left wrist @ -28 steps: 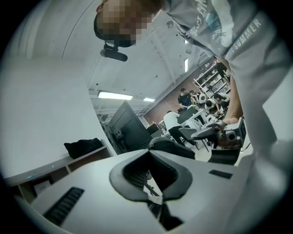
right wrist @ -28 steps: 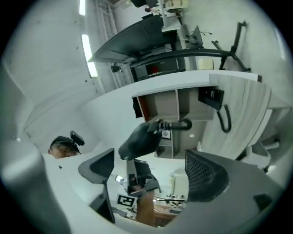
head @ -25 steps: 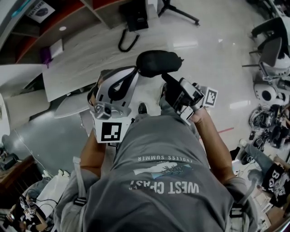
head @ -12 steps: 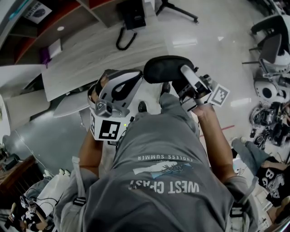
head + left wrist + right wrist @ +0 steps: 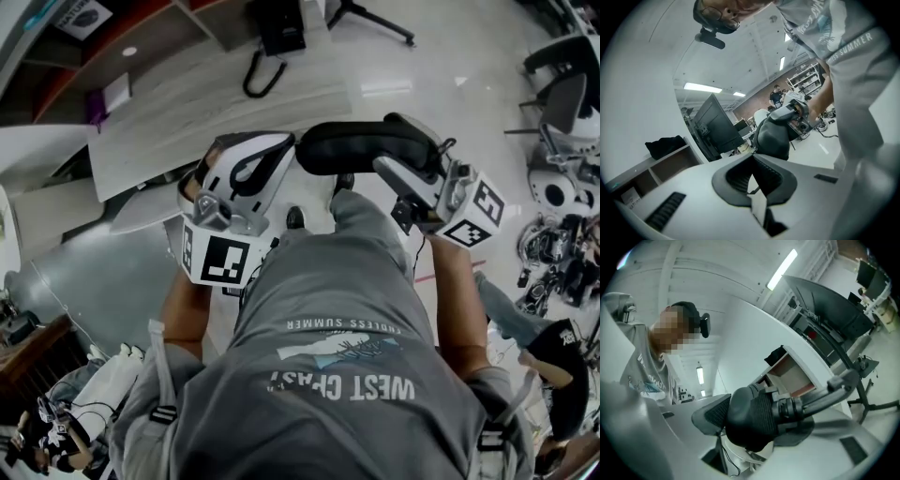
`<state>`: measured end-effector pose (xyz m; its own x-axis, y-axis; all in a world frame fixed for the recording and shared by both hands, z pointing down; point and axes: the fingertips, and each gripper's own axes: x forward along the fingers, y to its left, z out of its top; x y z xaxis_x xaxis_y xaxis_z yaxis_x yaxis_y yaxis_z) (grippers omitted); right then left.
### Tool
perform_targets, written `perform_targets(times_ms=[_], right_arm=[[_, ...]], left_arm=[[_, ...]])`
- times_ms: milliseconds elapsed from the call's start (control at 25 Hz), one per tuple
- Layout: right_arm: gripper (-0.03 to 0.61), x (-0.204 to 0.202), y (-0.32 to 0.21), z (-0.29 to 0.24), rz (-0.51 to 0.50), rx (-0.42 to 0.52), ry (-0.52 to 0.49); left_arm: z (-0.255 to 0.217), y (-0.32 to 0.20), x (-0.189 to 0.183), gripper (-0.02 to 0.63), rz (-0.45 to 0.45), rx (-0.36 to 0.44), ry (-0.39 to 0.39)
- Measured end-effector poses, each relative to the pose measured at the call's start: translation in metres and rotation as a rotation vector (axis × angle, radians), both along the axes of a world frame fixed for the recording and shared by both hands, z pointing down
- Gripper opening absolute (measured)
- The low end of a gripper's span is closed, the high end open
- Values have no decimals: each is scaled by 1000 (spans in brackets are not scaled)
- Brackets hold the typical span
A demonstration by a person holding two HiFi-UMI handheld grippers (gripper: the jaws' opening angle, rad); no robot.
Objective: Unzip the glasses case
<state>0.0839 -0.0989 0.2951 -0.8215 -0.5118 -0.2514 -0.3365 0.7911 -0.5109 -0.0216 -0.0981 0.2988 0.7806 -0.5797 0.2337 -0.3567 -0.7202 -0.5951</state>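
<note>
Case [image 5: 361,147] is hanging in the air in front of the person's grey shirt [image 5: 337,328], above the floor [image 5: 441,66], lying roughly crosswise between the two tongs. It is black and rounded.

Right gripper [image 5: 392,152] is clamping the case's right end. In the right gripper view the case [image 5: 743,411] is sitting between the jaws of the right gripper [image 5: 754,423], with ribbed pads pressing on its sides. These jaws have just been closing, with the case between them. In the head view one jaw is lying over the top of the case and the other under it, and the marker cube is pointing out to the right.

Left gripper [image 5: 289,155] is sitting at the case's left end with its tips right at the case. In the left gripper view the jaws of the left gripper [image 5: 753,182] are standing together. A thin dark bit is showing at the tips, too small to name. The case [image 5: 773,138] is sitting just beyond those tips, and the right gripper [image 5: 794,112] is gripping its far side.

Desk [image 5: 187,103] is lying well beyond the case, up-left in the head view.
</note>
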Motion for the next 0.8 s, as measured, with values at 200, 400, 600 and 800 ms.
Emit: perform_targets(times_ms=[200,400,600,800], right_arm=[[268,-5,9,1,-7,67,127],[268,-25,19,3,-52,171,314],[268,-40,16,8,-63,202,386],[269,-50,13,22,-76,221,464]], left_arm=[[7,4,5,-3,35,13,-98],[10,10,11,-3,115,56,-225],[9,8,19,-3,139,60,-265],[16,5,33,-3,151,45,-288]])
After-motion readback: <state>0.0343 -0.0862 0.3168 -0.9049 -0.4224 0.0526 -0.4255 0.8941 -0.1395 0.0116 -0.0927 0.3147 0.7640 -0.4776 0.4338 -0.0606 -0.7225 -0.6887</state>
